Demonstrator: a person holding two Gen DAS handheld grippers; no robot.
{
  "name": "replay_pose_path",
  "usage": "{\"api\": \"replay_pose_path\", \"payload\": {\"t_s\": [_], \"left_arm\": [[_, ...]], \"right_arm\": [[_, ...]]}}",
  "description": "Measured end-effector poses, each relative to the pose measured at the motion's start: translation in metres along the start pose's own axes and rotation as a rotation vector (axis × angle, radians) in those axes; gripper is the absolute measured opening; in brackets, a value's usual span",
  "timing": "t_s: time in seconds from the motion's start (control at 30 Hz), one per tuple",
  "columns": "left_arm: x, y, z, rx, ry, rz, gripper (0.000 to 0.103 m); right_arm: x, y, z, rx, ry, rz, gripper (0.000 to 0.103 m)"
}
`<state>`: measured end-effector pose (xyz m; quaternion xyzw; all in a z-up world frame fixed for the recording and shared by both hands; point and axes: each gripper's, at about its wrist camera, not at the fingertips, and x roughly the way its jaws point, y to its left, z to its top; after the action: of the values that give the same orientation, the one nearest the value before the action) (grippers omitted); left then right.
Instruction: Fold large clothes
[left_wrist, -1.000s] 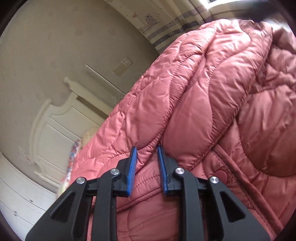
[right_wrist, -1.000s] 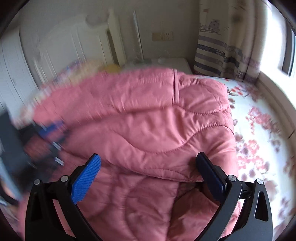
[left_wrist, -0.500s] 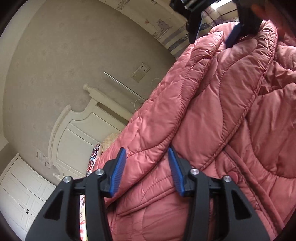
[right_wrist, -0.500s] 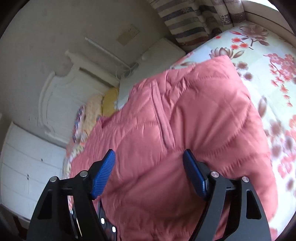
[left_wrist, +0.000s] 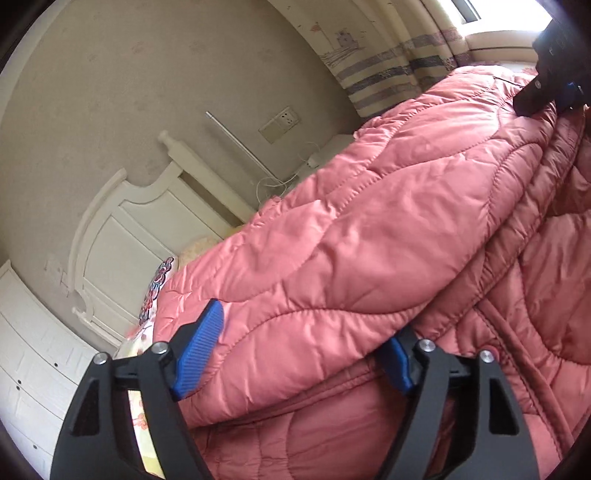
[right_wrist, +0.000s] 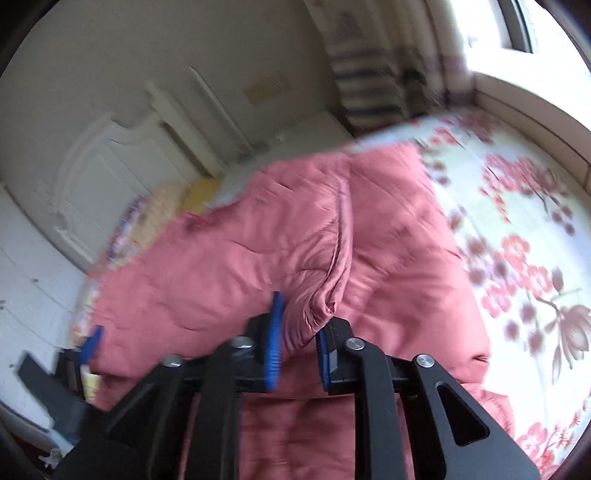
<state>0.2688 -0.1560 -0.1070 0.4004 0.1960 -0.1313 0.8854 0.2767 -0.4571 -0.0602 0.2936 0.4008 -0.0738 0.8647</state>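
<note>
A large pink quilted jacket lies folded over itself on the bed; it also shows in the right wrist view. My left gripper is open, its blue pads wide apart on either side of the folded upper layer's edge. My right gripper is shut on a bunched fold of the jacket. The right gripper also shows at the top right of the left wrist view, on the jacket's far edge. The left gripper shows at the left edge of the right wrist view.
The bed has a floral sheet to the right of the jacket. A white headboard and pillows stand at the far end. A striped curtain and window lie at the far right, white drawers at the left.
My left gripper has opened wide and let go of the jacket fold. My right gripper has closed on a fold of the jacket.
</note>
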Motion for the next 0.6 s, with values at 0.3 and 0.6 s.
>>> {"api": "replay_pose_path", "payload": {"t_s": [0.3,0.6], "left_arm": [[0.000,-0.004,0.000,0.021,-0.011,0.026,0.074],[-0.013,0.020,-0.006,-0.098,-0.036,-0.110,0.087]], "right_arm": [[-0.037,0.078,-0.011,-0.305,-0.213,-0.144,0.092],[0.040,0.094,-0.033,-0.547,-0.030,-0.277,0.065]]}}
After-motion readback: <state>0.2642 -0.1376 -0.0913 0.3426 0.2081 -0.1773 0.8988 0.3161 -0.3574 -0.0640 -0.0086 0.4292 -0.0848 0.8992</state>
